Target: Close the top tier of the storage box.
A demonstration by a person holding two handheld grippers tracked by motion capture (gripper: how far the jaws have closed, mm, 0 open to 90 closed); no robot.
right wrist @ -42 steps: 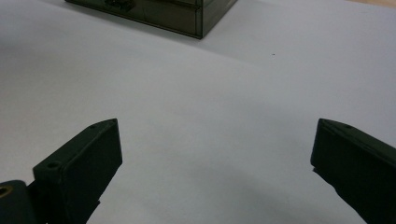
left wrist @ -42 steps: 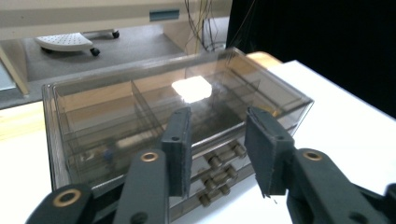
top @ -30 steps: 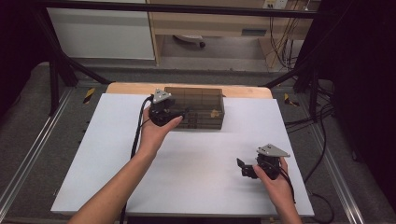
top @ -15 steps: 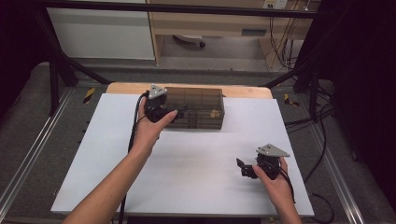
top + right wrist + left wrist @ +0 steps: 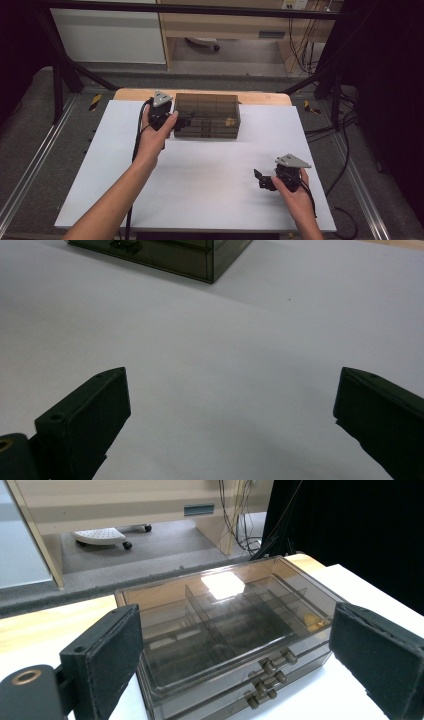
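The left gripper [image 5: 183, 121], jaws just spread wide and holding nothing, sits just left of the drawer box [image 5: 207, 116]; the box lies beyond its jaws.

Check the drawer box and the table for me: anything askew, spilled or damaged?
Nothing stands out. The smoky drawer organizer sits flat and square on the white table, drawers shut. Left gripper is open at its front-left corner; right gripper is open over bare table.

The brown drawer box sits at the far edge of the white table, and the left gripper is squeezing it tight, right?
Not quite. The left gripper is open by the brown drawer box at the table's far edge; the left gripper view shows both pads apart from it.
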